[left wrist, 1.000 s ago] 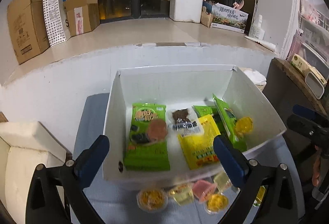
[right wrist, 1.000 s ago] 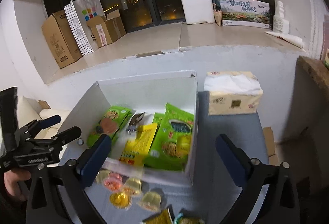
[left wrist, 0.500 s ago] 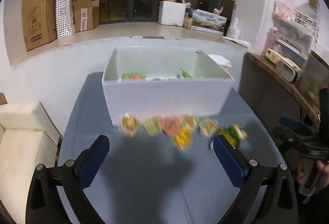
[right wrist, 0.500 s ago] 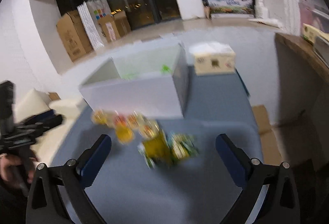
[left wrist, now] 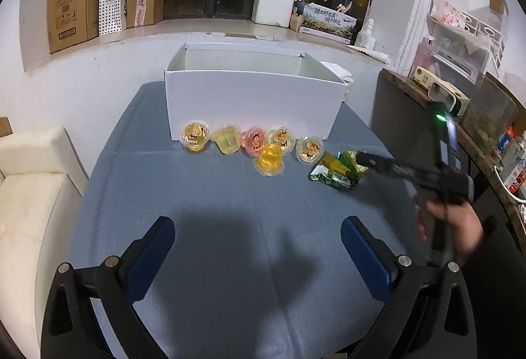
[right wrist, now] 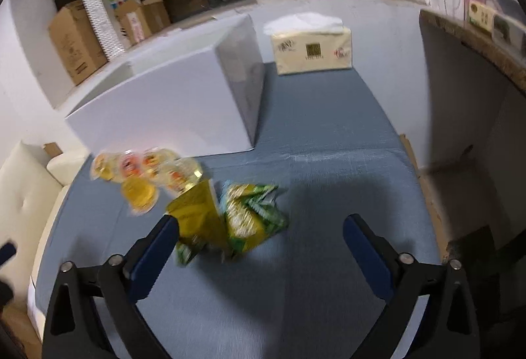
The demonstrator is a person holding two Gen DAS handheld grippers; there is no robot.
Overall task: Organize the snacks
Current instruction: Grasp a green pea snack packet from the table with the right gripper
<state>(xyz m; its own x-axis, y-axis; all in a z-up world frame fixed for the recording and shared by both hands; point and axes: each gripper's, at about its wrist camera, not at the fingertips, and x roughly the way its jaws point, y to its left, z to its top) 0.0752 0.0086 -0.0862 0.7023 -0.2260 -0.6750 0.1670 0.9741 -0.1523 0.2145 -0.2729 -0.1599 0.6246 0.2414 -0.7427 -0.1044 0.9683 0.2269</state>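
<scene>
A white box point(left wrist: 250, 102) stands at the far side of the blue table point(left wrist: 213, 243); its contents are hidden from here. Several jelly cups point(left wrist: 269, 158) lie in a row in front of it, also blurred in the right wrist view point(right wrist: 138, 191). A yellow packet point(right wrist: 197, 217) and a green packet point(right wrist: 253, 217) lie to their right, the packets point(left wrist: 338, 171) also showing in the left wrist view. My left gripper point(left wrist: 259, 257) is open and empty, well short of the cups. My right gripper point(right wrist: 259, 253) is open and empty, its left finger point(right wrist: 154, 257) close to the yellow packet.
A tissue pack point(right wrist: 312, 46) sits behind the box on the right. A cream sofa point(left wrist: 29, 194) borders the table's left edge. A dark wooden shelf point(left wrist: 460, 128) with clutter stands on the right. Cardboard boxes point(left wrist: 72, 0) line the window ledge.
Both grippers have pulled back and lowered from above the box to the near part of the table. The right gripper now hovers near the packets.
</scene>
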